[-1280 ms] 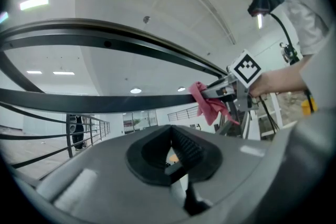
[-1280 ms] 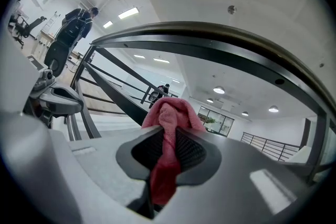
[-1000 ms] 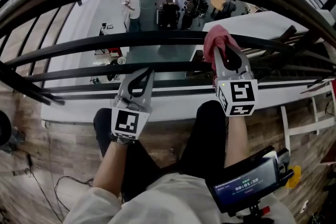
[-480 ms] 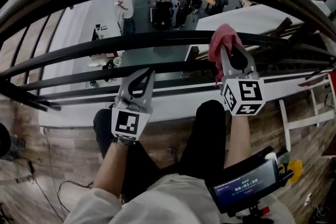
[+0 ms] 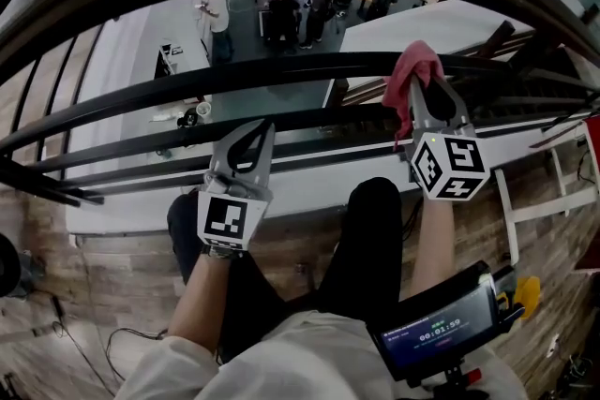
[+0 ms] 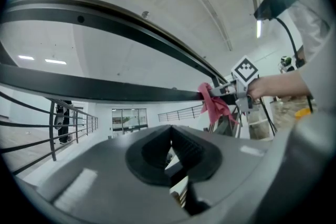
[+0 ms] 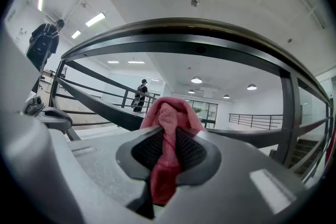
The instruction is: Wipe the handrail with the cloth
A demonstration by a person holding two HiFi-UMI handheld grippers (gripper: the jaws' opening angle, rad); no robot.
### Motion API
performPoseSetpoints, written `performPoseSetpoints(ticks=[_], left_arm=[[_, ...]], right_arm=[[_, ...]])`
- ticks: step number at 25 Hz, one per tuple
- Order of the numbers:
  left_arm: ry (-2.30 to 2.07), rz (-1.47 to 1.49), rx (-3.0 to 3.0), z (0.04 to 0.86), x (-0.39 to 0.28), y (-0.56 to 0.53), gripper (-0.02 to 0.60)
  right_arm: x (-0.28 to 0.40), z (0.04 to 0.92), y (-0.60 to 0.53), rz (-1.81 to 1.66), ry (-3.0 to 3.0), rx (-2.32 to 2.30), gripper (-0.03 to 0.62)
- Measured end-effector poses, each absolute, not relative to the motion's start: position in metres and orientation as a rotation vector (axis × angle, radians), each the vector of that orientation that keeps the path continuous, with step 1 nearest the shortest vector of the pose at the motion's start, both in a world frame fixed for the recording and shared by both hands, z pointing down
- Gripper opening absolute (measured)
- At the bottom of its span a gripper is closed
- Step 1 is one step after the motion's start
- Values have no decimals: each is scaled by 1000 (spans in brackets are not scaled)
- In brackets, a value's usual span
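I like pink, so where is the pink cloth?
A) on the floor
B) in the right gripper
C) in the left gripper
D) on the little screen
B: the pink cloth is pinched in the right gripper; the left gripper is shut on nothing.

the only readable text is a timer line on the small screen (image 5: pixel 441 333) at the near right; it looks like 00:01:59, with the last digits unsure. the left marker cube (image 5: pixel 226 220) and right marker cube (image 5: pixel 450 168) carry only black-and-white square code patterns.
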State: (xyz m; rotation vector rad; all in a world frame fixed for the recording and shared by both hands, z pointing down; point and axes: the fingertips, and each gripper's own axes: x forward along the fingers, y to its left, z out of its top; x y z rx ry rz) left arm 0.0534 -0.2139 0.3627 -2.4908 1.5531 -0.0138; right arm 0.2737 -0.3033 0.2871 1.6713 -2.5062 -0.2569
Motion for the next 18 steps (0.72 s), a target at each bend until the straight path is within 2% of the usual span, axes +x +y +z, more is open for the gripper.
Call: performPoseSetpoints(ticks=[14,18], left_arm=[[1519,0,-2548,369,79,-226,6],[1463,-73,-2545,378,87,-230,6]], right_arm=[[322,290,-320,-141,-2503,1816,61],[337,291,-324,-109,-2511,1846,61]])
